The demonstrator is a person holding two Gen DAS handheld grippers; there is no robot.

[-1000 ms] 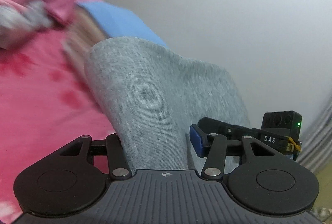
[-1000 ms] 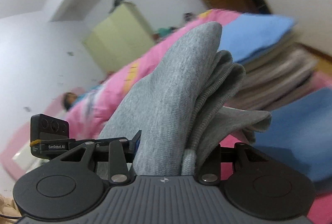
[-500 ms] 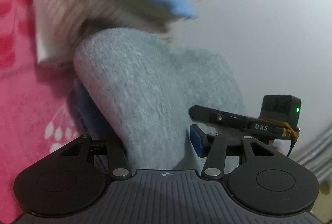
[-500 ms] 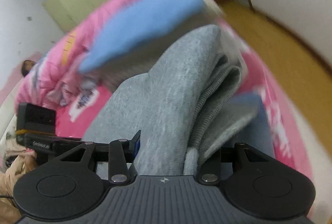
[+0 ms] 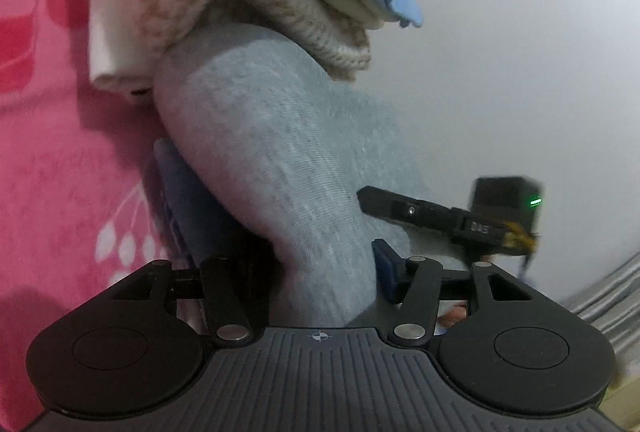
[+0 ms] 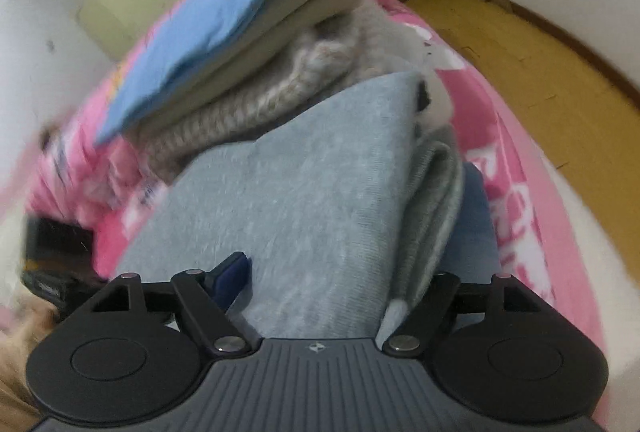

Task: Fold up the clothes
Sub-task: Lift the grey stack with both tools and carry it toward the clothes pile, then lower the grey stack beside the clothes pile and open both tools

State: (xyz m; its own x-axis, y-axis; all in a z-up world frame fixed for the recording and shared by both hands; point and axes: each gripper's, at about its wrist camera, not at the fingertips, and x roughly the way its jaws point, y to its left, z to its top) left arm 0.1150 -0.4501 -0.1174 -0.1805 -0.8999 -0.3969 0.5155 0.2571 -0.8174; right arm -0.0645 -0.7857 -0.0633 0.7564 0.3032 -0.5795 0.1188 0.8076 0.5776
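Both grippers have come down from mid-air: folded grey garment (image 6: 320, 200) now lies on the bed beside the stack (image 6: 240, 44). Left gripper (image 5: 316, 260) and right gripper (image 6: 316, 284) jaws opening around it. Placement looks nearly done.

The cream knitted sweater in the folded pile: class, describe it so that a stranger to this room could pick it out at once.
Start from the pink bedspread and find the stack of folded clothes on it. The cream knitted sweater lies under the blue top layer and a smooth beige one, just behind the grey garment. It alone has a chunky ribbed knit.
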